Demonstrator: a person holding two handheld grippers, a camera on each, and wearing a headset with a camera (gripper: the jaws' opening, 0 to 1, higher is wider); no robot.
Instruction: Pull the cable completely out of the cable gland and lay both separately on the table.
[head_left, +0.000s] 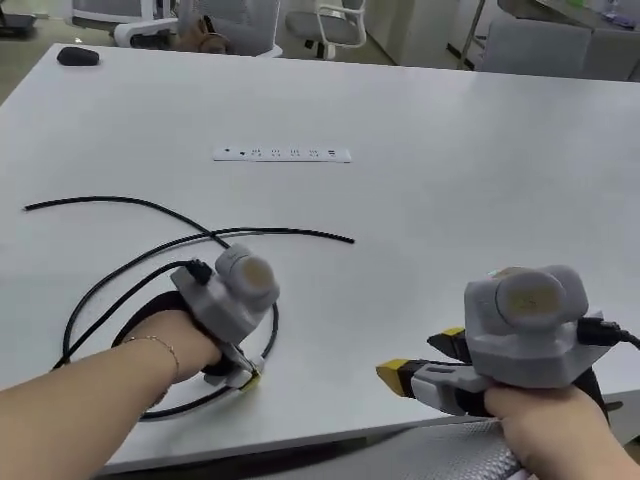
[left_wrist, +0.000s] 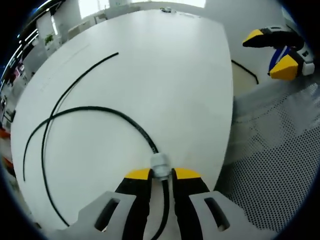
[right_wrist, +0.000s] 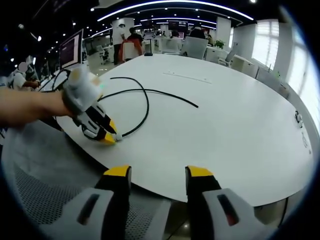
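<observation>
The left gripper view gives the closest look. The small pale grey plastic cable gland sits wedged between the yellow tips of the left gripper, and the jaws are clamped on it. The thin black round cable leaves the gland toward 11 o'clock, sweeps round in a wide loop, and also trails back between the two jaws. At 2 o'clock in that view hangs the right gripper, out past the table edge over a grey perforated surface.

The head view hides the gland under the left gripper. It does show the whole loop of cable lying on the white rectangular table, with a white flat power strip at 12 o'clock.

In the right gripper view the right gripper has its jaws wide apart with nothing between them. At 9 o'clock the left gripper points its tips down onto the tabletop near the edge.

The left hand reaches in from 8 o'clock, wrist bent downward. The right hand holds its gripper roughly level at 5 o'clock, aimed left.
</observation>
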